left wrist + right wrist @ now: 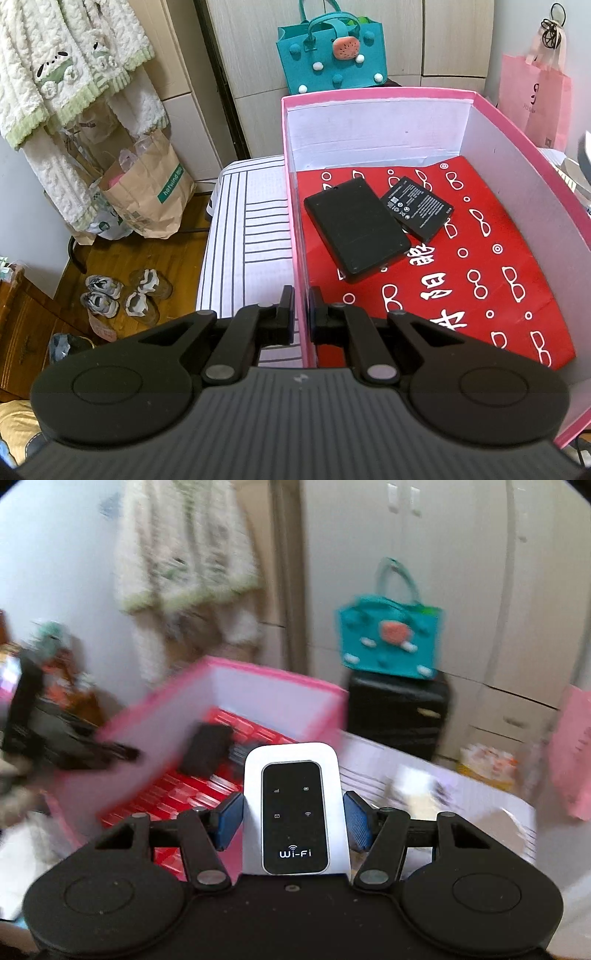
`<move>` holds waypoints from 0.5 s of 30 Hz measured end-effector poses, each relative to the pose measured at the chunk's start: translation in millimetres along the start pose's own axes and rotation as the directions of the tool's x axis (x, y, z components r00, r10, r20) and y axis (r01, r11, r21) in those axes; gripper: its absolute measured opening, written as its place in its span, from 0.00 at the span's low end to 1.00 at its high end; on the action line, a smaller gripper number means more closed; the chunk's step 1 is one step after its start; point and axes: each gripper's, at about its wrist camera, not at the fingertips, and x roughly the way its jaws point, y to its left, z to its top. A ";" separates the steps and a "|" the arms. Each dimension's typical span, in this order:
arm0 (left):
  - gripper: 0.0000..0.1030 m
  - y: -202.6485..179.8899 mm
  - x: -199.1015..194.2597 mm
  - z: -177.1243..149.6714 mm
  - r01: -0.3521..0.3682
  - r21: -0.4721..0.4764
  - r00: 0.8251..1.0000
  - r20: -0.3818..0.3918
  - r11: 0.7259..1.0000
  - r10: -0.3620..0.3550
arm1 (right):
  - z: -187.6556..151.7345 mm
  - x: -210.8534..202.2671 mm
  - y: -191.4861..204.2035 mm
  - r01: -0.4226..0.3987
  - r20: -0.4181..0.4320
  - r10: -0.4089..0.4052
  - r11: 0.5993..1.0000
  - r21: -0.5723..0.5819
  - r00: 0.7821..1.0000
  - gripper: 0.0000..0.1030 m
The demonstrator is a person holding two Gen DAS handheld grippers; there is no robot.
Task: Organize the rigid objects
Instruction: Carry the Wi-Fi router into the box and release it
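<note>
A pink box (373,92) with white inner walls stands on a striped surface (251,236). A red printed sheet (480,277) lines its floor. On the sheet lie a flat black device (356,229) and a black battery (417,208), touching each other. My left gripper (300,301) is shut on the box's near-left wall, one finger inside and one outside. My right gripper (293,812) is shut on a white Wi-Fi router (295,808) with a black face. It holds the router in the air, near the blurred pink box (273,675).
A teal felt bag (332,51) sits on a black suitcase (399,712) behind the box. A pink bag (535,99) hangs at the right. Paper bags (147,192) and shoes (122,295) are on the wooden floor to the left. A fleece robe (55,74) hangs above them.
</note>
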 end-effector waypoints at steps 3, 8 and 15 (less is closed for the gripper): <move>0.07 1.2 -0.5 -0.4 0.004 -0.003 1.000 0.000 1.000 -0.004 | 16.3 8.1 20.1 -0.090 -0.004 0.090 0.995 -0.038 0.996 0.63; 0.07 -0.4 -1.1 -0.1 -0.007 0.010 1.000 0.002 1.000 0.007 | 35.9 58.4 56.4 -0.193 -0.179 0.170 0.974 -0.118 0.969 0.62; 0.07 1.5 -1.5 -0.6 0.009 0.006 1.000 -0.002 1.000 -0.009 | 37.5 144.4 86.6 -0.162 -0.447 0.001 0.932 -0.323 0.894 0.62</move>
